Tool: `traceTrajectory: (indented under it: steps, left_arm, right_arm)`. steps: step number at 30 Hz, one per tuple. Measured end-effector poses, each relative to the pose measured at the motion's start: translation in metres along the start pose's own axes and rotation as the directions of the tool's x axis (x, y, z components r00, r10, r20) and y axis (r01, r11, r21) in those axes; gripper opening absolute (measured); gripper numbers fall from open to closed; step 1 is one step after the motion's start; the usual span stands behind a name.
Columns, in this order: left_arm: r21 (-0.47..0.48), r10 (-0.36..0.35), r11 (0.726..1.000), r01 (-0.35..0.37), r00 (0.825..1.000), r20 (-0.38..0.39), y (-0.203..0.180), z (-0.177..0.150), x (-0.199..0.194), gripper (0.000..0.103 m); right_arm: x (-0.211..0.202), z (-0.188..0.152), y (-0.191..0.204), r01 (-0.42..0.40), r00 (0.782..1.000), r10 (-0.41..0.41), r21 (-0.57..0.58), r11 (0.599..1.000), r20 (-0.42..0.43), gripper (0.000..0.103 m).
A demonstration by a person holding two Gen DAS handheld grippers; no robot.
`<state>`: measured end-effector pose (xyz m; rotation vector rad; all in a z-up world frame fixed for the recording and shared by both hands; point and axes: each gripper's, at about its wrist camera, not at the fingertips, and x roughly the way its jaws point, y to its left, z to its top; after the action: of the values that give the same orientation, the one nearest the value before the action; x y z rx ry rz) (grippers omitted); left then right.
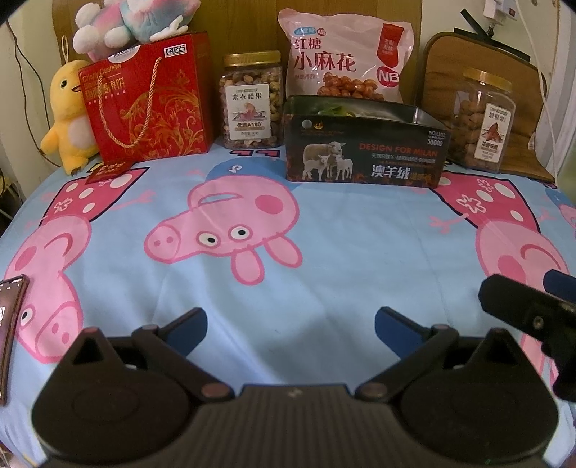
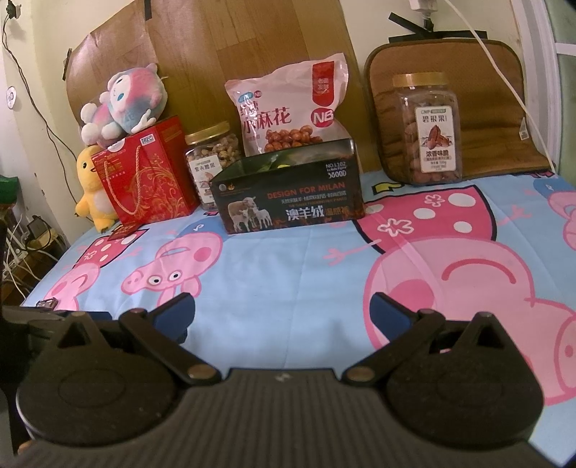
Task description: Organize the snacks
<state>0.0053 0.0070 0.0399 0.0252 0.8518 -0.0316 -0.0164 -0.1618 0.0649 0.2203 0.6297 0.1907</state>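
Note:
A dark open tin box printed with sheep stands at the back of the table, with some green and pale items inside. Behind it leans a pink snack bag. A cashew jar with a gold lid stands left of the box, beside a red gift bag. A pecan jar stands at the right. My left gripper and my right gripper are both open and hold nothing, well short of the snacks.
A yellow duck plush and a pink plush sit by the red bag. A brown cushion leans behind the pecan jar. A phone lies at the left edge. The cloth carries a pig print.

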Motion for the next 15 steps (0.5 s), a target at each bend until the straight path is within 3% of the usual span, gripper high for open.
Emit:
traceTrajectory:
  steps: [15]
  left_arm:
    - [-0.006,-0.003,1.000,0.003,1.000,-0.007,0.0005,-0.0006,0.0012,0.103]
  right_arm:
    - [0.0000,0.0001,-0.0001,-0.001,1.000,0.001,0.000,1.000,-0.001,0.103]
